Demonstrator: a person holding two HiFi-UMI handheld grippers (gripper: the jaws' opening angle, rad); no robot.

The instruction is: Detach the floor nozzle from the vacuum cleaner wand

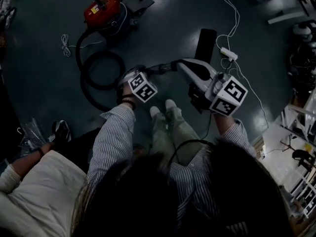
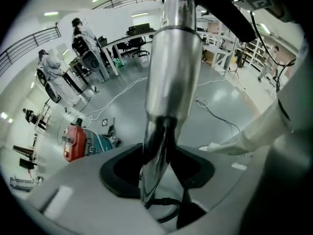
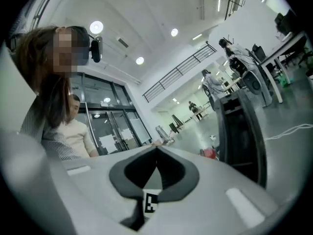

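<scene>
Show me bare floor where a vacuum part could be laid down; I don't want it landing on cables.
Free: the dark floor left of the black hose loop, and the stretch between the red vacuum canister and the white cable. Crowded: around the white power strip on the right, and at the person's white shoes.

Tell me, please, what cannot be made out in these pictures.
Head view: the far end of the wand, hidden behind the right gripper; dark picture.
Right gripper view: the black part, lower end behind the gripper's body; perhaps the nozzle.
Right gripper view: the person, face blurred over.
</scene>
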